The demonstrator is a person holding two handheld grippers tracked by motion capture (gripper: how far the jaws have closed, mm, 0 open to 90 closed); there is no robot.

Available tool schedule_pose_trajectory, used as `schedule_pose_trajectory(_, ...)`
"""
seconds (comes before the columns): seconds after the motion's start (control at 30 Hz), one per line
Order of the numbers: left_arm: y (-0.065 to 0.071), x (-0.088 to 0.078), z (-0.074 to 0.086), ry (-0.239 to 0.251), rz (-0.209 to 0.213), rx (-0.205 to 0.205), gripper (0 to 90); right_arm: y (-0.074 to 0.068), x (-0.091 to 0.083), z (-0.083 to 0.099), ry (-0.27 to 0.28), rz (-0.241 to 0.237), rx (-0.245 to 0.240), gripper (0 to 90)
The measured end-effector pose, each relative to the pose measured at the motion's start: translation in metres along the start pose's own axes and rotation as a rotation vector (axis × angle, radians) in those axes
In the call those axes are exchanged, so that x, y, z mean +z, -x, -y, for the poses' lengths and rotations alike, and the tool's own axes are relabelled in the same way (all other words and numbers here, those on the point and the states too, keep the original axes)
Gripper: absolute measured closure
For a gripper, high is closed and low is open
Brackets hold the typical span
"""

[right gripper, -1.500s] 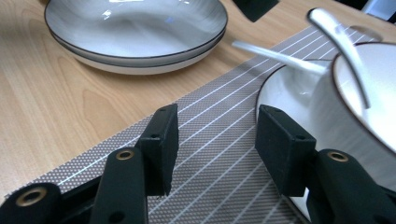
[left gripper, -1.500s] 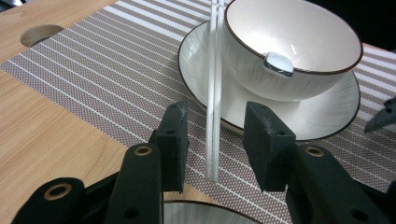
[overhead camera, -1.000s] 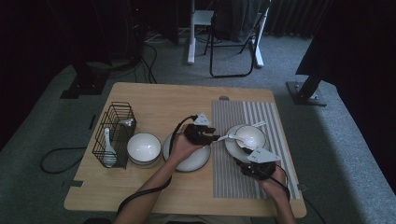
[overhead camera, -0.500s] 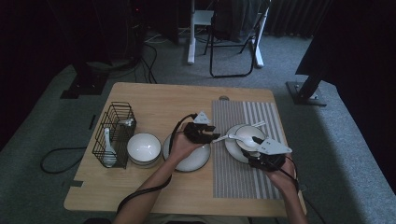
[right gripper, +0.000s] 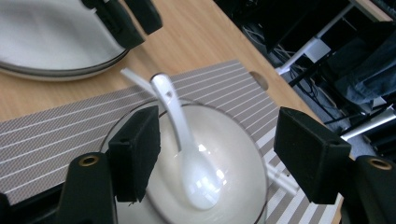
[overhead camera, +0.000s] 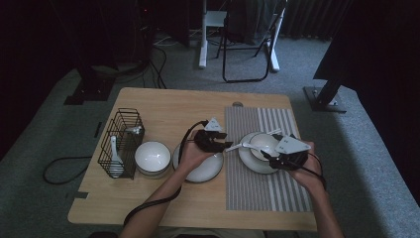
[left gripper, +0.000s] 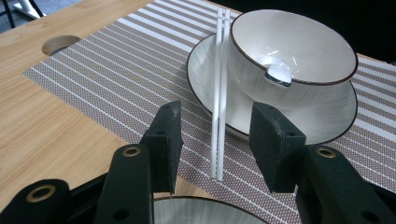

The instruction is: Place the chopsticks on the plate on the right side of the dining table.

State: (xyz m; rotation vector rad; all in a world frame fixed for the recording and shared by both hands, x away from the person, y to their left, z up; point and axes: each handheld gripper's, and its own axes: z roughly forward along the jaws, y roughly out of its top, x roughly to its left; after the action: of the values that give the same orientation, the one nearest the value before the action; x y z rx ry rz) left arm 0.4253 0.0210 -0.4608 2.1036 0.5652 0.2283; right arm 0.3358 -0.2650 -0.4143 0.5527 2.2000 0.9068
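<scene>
On the striped placemat [overhead camera: 257, 183] a white bowl [overhead camera: 264, 144] stands on a plate [overhead camera: 250, 161]. A white spoon [right gripper: 187, 140] lies in the bowl with its handle over the rim. White chopsticks [left gripper: 219, 93] rest across the plate's rim beside the bowl. My left gripper [overhead camera: 221, 143] points at them. Its jaws have just been opening and stand open [left gripper: 218, 126], the chopsticks' near end between them untouched. My right gripper [overhead camera: 277, 154] hovers over the bowl's near right side. Its jaws have also just been opening and stand open [right gripper: 222, 135] above the spoon, clear of it.
An empty plate [overhead camera: 198, 168] lies under my left hand. Left of it are stacked white bowls [overhead camera: 152, 156] and a black wire basket [overhead camera: 121, 144] holding a spoon. A round hole [overhead camera: 237, 104] is in the tabletop at the mat's far edge.
My right gripper has risen and moved from the mat's near part to the bowl, with its jaws wider. The left hand, bowl and chopsticks have stayed in place.
</scene>
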Motion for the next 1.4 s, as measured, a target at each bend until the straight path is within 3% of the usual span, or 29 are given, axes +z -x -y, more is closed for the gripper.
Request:
schedule_pose_trajectory(0.13,0.000,-0.001,0.000,0.001,-0.001,0.002,54.6,0.012,0.006,-0.003,0.011,0.009,0.006,31.6)
schedule_pose_trajectory(0.43,0.003,0.000,0.003,-0.008,-0.027,0.020,54.7,0.032,0.019,0.000,0.057,0.070,0.100,32.7)
schedule_pose_trajectory(0.73,0.005,0.005,0.004,-0.018,-0.026,0.021,53.3,0.046,0.039,0.000,0.029,0.051,0.107,36.9)
schedule_pose_trajectory(0.9,0.005,0.006,0.004,-0.016,-0.024,0.024,52.7,0.058,0.050,0.003,0.011,0.032,0.133,37.6)
schedule_pose_trajectory(1.13,0.007,0.008,0.003,-0.010,-0.023,0.034,52.8,0.067,0.067,0.007,-0.014,0.043,0.170,37.8)
schedule_pose_trajectory(1.27,0.008,0.009,0.002,-0.011,-0.021,0.040,53.5,0.076,0.071,0.012,0.005,0.053,0.242,38.4)
schedule_pose_trajectory(1.4,0.008,0.009,0.003,-0.015,-0.022,0.043,53.8,0.083,0.076,0.020,-0.020,0.074,0.278,38.7)
